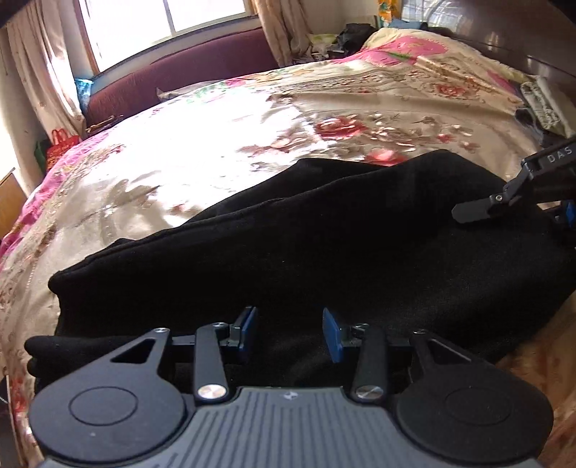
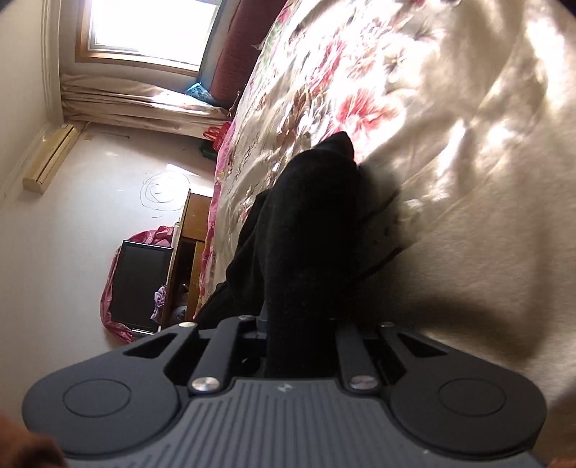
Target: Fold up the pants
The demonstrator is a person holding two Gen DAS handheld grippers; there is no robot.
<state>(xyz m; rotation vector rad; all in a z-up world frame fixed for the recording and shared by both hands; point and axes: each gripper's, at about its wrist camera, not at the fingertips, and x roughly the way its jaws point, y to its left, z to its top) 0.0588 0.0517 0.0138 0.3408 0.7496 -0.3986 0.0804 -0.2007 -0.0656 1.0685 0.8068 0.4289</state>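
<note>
The black pants lie as a long folded band across the floral bedspread. My left gripper hovers over their near edge, its blue pads apart with nothing pinched between them. At the right end of the pants, a finger of my right gripper rests on the cloth. In the right wrist view, the right gripper is shut on a bunched ridge of the pants, which rises from between its jaws and hides the fingertips. That view is rolled sideways.
A maroon padded bench runs under the window beyond the bed. Folded fabrics and dark clothes lie at the bed's far right. Beside the bed stand a wooden cabinet and a black screen on the floor.
</note>
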